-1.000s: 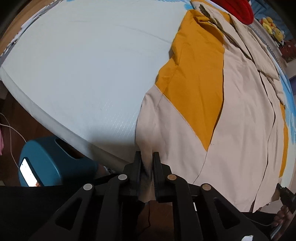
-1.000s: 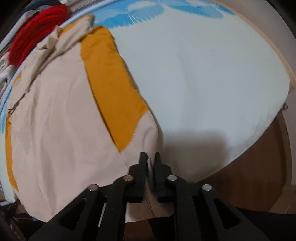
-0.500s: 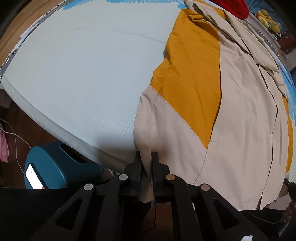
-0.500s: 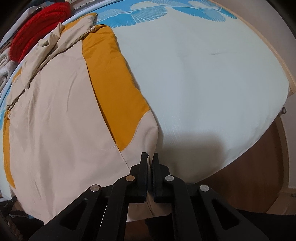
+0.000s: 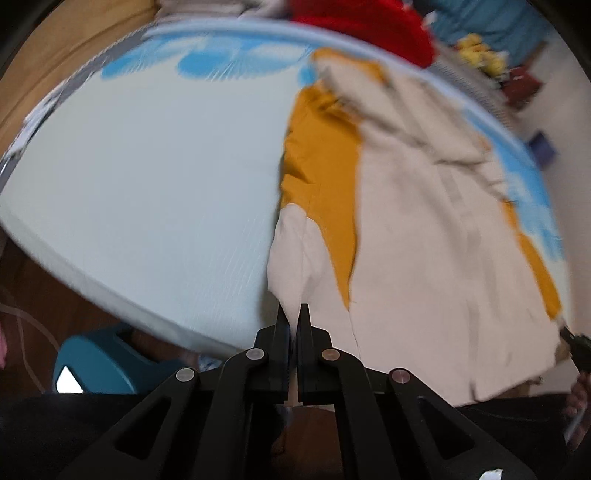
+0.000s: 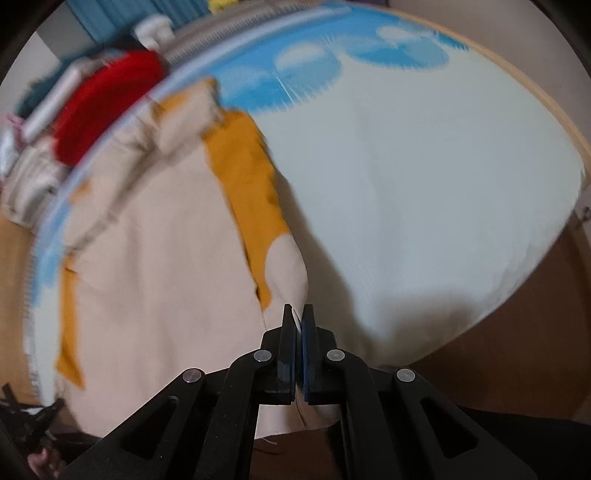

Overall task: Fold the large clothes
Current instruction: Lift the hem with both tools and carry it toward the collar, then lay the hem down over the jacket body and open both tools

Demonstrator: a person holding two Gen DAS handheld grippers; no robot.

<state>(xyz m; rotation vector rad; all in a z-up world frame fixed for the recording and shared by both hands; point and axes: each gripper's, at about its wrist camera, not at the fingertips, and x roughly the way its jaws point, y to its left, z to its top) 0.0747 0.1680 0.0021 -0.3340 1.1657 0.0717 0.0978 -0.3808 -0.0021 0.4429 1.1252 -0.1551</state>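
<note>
Left wrist view shows the left claw (image 5: 293,314) clamped shut on the near hem of a large beige cotton garment with mustard-yellow side panels (image 5: 424,240), which lies spread across the pale blue bed sheet with blue fan prints (image 5: 147,177). On the right wrist view, the right claw (image 6: 298,314) is likewise pinched shut on the hem's other corner. To fold well, I judge both corners should rise level and travel together toward the far collar, keeping the cloth taut so no crease forms. Its surface looks smooth, with bunched folds near a red knitted item (image 5: 369,26).
</note>
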